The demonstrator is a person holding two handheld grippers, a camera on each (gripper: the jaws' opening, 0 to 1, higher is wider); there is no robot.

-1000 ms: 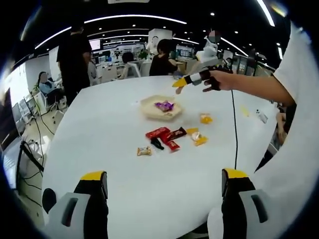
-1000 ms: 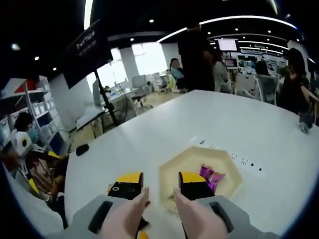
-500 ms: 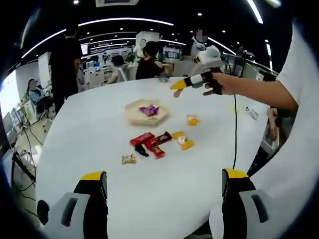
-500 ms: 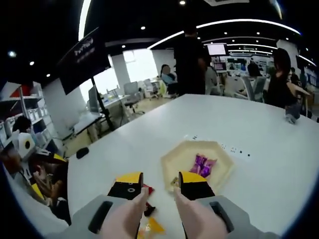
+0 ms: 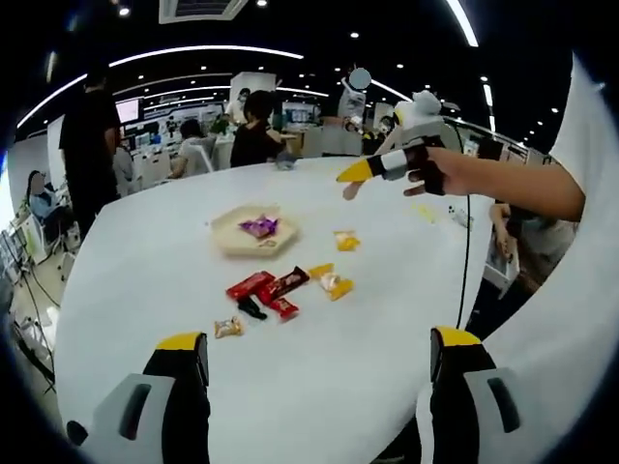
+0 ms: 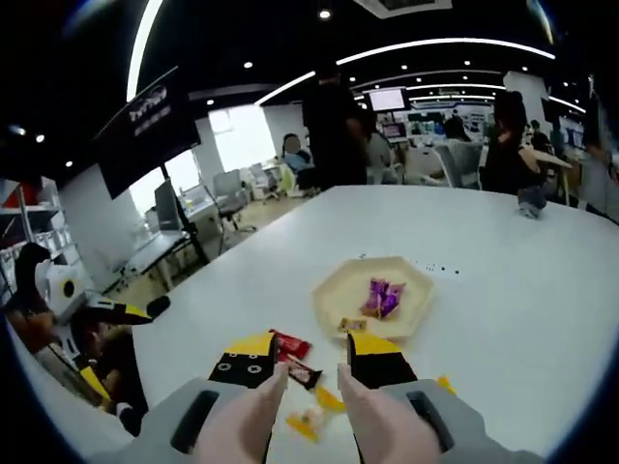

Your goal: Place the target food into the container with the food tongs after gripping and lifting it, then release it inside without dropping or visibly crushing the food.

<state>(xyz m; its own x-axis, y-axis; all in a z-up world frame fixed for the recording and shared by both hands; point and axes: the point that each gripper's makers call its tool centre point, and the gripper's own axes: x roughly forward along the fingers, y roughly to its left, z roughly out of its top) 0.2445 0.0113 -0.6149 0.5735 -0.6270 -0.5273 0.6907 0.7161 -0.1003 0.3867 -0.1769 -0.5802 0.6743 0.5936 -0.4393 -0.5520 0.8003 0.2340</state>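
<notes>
Right gripper (image 6: 311, 360): jaws parted by a narrow gap with nothing between them, held above the white table (image 6: 503, 290). Seen from the left gripper view it hangs in the air (image 5: 350, 175), well clear of the table, yellow tips pointing toward the tray side.

Left gripper (image 5: 319, 360): jaws spread wide, empty, held low at the near table edge, far back from everything.

Container: hexagonal beige tray (image 6: 334, 295), ahead of the right gripper and slightly to its right. It holds a purple-wrapped candy (image 6: 378, 296) near its middle (plus a small brownish piece at the rim nearest the jaws).

Loose food lies between the right gripper's tips and the tray, just below and ahead of the jaws: a red wrapped bar (image 6: 290, 344), a dark wrapped bar (image 6: 303, 372), yellow-orange packets (image 6: 327, 397). Which one is the target cannot be told. No tongs visible.

Judgement: right gripper is much the nearer, almost over the snacks; the left is well apart. The red bar's long axis runs roughly crosswise to the right jaws' forward line, slanting toward the tray. The pick calls for descending and closing across a bar's short side, then carrying forward to the tray.
</notes>
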